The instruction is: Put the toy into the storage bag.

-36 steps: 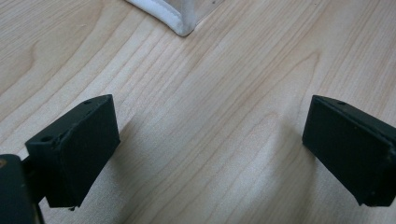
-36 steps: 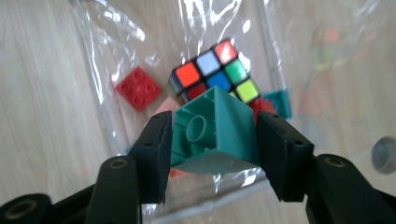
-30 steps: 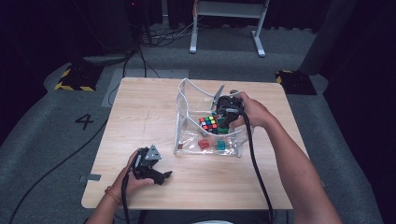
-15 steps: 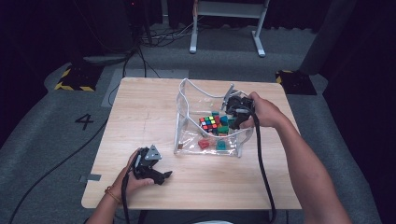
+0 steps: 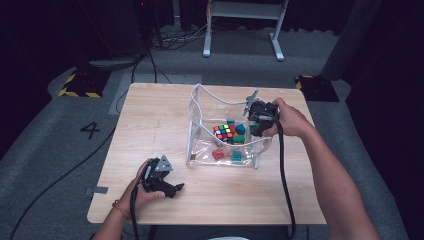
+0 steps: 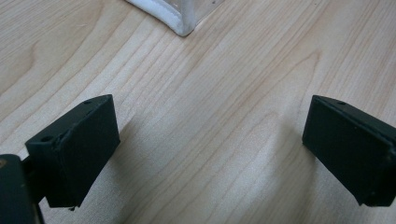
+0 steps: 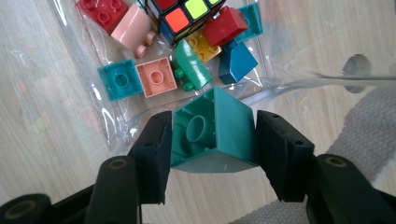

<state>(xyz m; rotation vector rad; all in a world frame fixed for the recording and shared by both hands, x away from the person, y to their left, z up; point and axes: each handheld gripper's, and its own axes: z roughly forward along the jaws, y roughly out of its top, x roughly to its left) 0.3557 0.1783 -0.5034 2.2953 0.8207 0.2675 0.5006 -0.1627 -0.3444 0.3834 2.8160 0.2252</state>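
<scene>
- Dark room, grey carpet floor, light wooden desk [image 5: 150,125] in the middle with a clear plastic bag [image 5: 200,125] standing open toward its far right part.
- Right tool [image 5: 254,125] is at the bag's right rim, clamped on a teal brick [image 7: 212,133]; in the right gripper view both pads press on the brick's sides.
- Change: one second ago the right tool was lower and more over the bag's middle, above the pile; now it has shifted toward the right rim and slightly up, brick with it.
- Judgement: a brick is being lifted out of the bag, pick already done, next is clearing the rim and setting it on the desk.
- Brick pose: hollow underside with its round tube faces the camera on the tool, so the stud side points away, down toward the bag; it is roughly square, no clear long axis, tilted a little.
- In the bag: puzzle cube [image 5: 223,132], red brick [image 5: 218,153], pink bricks [image 7: 156,77], green brick [image 7: 190,64], blue brick [image 7: 237,61] and more teal ones.
- Left tool [image 5: 175,188] rests at the near left of the desk, jaws spread wide and empty over bare wood, unmoved since a second ago; the bag's white-edged corner [image 6: 180,23] is just beyond it.
</scene>
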